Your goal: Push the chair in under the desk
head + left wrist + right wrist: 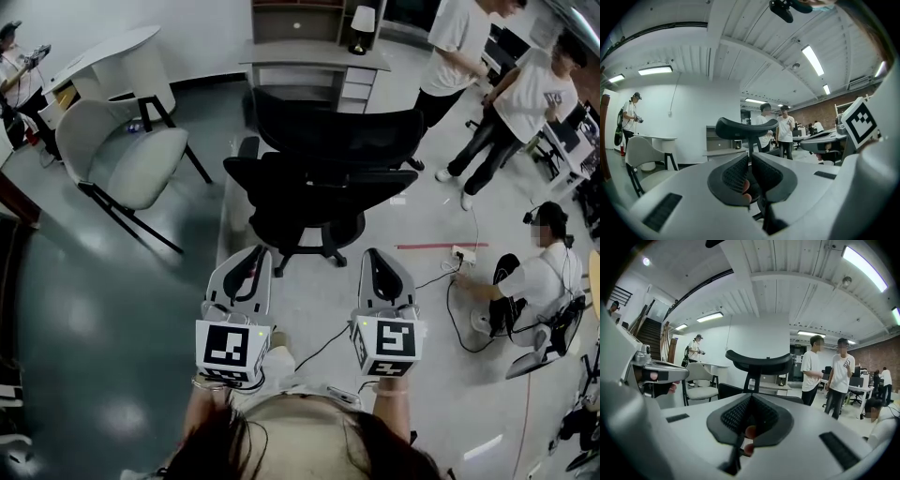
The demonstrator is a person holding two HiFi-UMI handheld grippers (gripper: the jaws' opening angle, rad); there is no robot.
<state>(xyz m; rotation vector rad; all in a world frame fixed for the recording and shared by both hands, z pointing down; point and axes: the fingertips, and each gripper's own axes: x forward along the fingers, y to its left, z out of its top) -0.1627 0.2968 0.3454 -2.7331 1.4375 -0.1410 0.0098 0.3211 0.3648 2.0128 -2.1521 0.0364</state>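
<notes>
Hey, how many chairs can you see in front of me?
2. A black office chair stands straight ahead, before the desk; a cream chair sits to its left. Others may be hidden in the clutter at the right edge.

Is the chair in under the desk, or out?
Out: the chair stands wholly in front of the desk, not beneath it.

The chair (pixel 323 178) is a black office chair with a wide headrest and a star base. It stands upright on the floor and faces the grey bench (pixel 291 56) just behind it, not yet pushed under.
</notes>
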